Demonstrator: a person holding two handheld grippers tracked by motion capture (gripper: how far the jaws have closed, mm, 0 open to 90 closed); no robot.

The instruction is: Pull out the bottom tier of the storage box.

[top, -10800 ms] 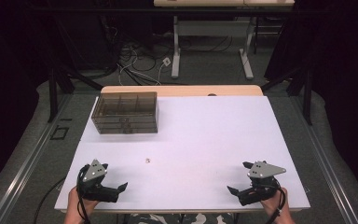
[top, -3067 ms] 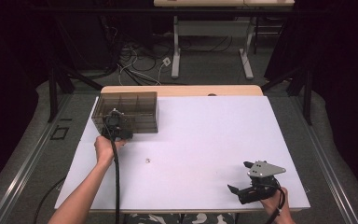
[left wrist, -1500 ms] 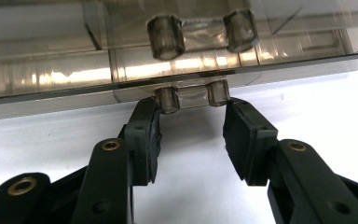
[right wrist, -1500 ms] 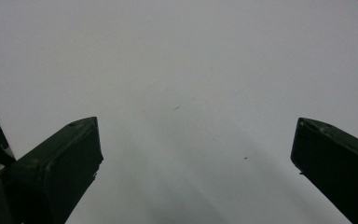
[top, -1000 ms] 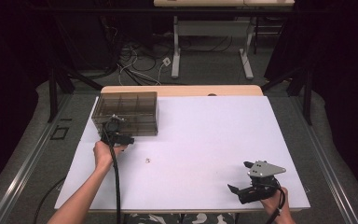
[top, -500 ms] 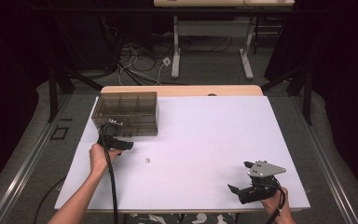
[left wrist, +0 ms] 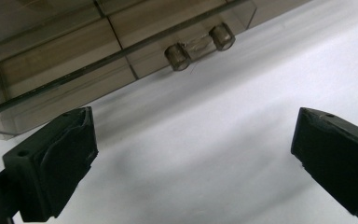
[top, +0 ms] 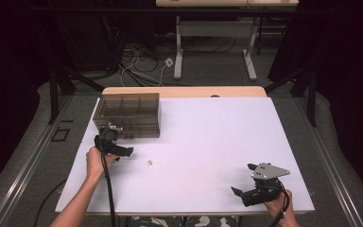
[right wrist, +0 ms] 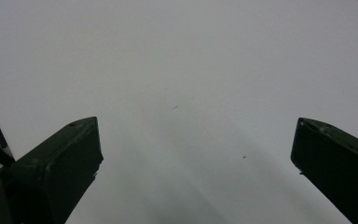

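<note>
Smoky compartment box near the desk's far-left corner; left gripper just before it, jaws just opened wide, nothing between. Likely released after working the drawer handle. Next: reaching the small piece. Right gripper released, near-right corner.

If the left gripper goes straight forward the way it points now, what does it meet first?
Most likely the front wall of the clear plastic box, near its two small round knobs. The left gripper has open, empty jaws, with only white table before the box. Depth is hard to judge.
</note>
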